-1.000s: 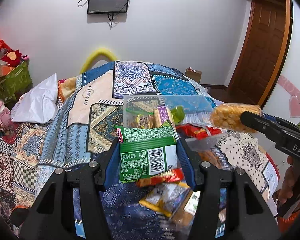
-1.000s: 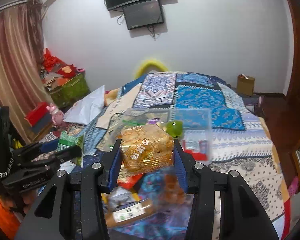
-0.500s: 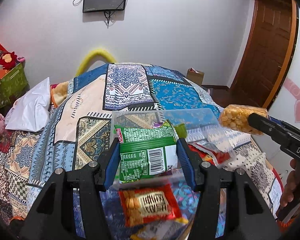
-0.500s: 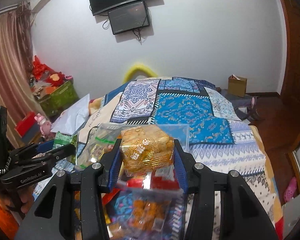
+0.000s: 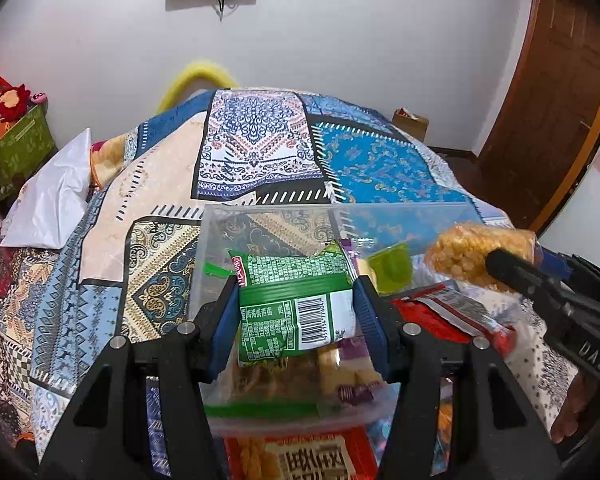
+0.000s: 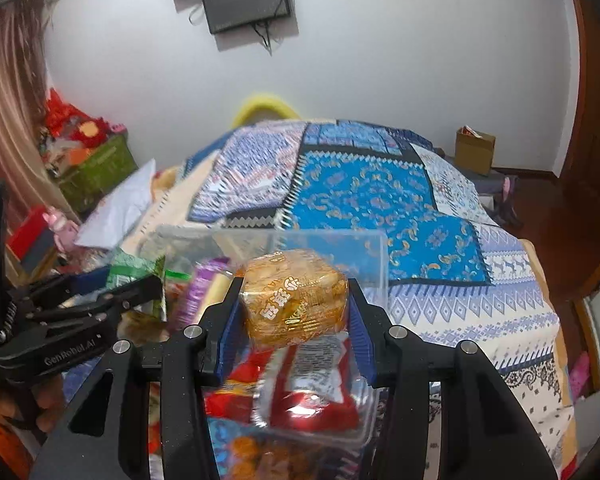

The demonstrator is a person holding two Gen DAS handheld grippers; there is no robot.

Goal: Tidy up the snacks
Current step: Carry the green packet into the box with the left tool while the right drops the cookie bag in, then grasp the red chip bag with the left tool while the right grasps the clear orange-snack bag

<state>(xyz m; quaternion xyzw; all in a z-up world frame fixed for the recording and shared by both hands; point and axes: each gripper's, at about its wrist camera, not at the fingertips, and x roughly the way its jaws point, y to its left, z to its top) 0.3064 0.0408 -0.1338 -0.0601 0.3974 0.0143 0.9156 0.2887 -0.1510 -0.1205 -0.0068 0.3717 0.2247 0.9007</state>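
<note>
Left gripper (image 5: pixel 296 312) pinched a green foil snack packet with barcode (image 5: pixel 296 308), held above the clear plastic storage box (image 5: pixel 300 216) on the patterned bedspread (image 5: pixel 256 152). Right gripper (image 6: pixel 292 308) clamped a clear-wrapped golden puffed-snack block (image 6: pixel 294 298) over a red snack packet (image 6: pixel 312 396) directly below

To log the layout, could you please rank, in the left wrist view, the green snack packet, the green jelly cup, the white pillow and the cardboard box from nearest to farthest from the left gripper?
1. Green snack packet, clamped in the left gripper.
2. Green jelly cup, just beyond, to the right.
3. White pillow, far left on the bed.
4. Cardboard box, by the far wall.
</note>
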